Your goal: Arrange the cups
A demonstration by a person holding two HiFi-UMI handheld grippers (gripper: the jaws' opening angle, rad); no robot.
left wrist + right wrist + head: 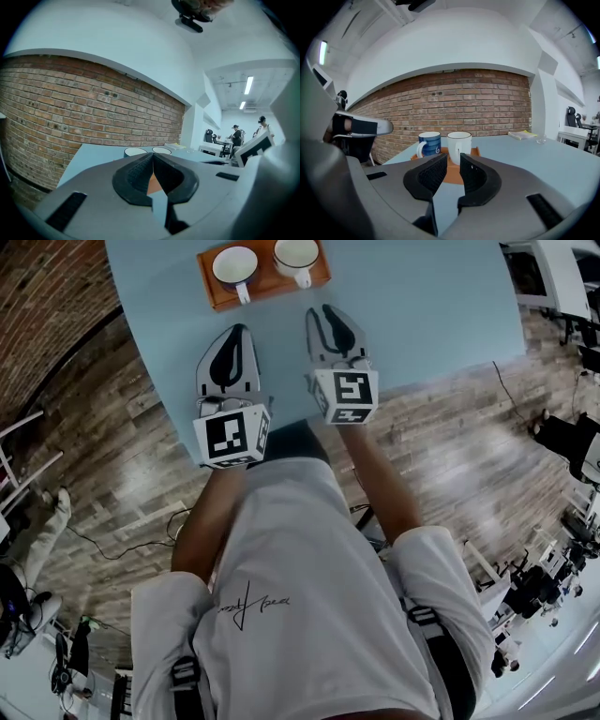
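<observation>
Close under the lens in a white T-shirt (pixel 281 596), stands at the near edge of a pale blue table (pixel 422 306). Holds the left gripper (pixel 238 331) clenched on nothing, over the tabletop and short of the orange tray (pixel 272 289). Shows a blue mug (pixel 234 265) at the tray's left and a white mug (pixel 296 253) just beside it at the right, both upright, mouths up, long axes vertical, handles pointing back toward the person. Leaves the right gripper (pixel 322 315) released, jaws parted with nothing between them, aimed at the white mug. Calls, by the look of it, for a square, level approach onto that handle, without nudging the neighbour or skewing the tray
</observation>
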